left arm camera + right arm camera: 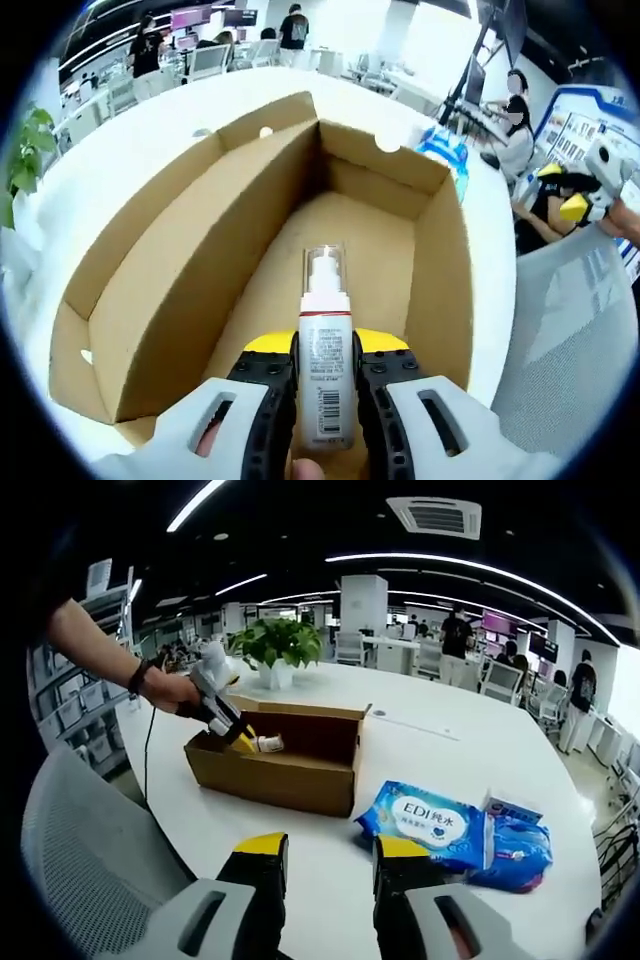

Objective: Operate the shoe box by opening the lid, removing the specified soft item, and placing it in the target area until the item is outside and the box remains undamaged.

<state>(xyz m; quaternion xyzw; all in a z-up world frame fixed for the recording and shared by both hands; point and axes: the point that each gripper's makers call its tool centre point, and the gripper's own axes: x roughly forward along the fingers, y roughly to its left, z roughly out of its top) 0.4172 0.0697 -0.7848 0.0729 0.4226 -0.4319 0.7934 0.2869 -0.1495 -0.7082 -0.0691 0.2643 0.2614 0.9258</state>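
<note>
Cardboard shoe box (330,230) sits open on the white counter (420,740); the left hand-held gripper (326,375) clamps a white pump bottle (325,350) above its interior. The right hand-held gripper (328,855) hangs parted and empty (blue wipes pack (430,825) just ahead).

My left gripper (326,380): light grey moulded shells with slotted cut-outs, black jaw arms, yellow caps at the tips. My right gripper (325,865) has the same grey/black/yellow build. On my left arm I see a dark wristband (137,677) and a thin black cable (148,760) hanging below the hand.
</note>
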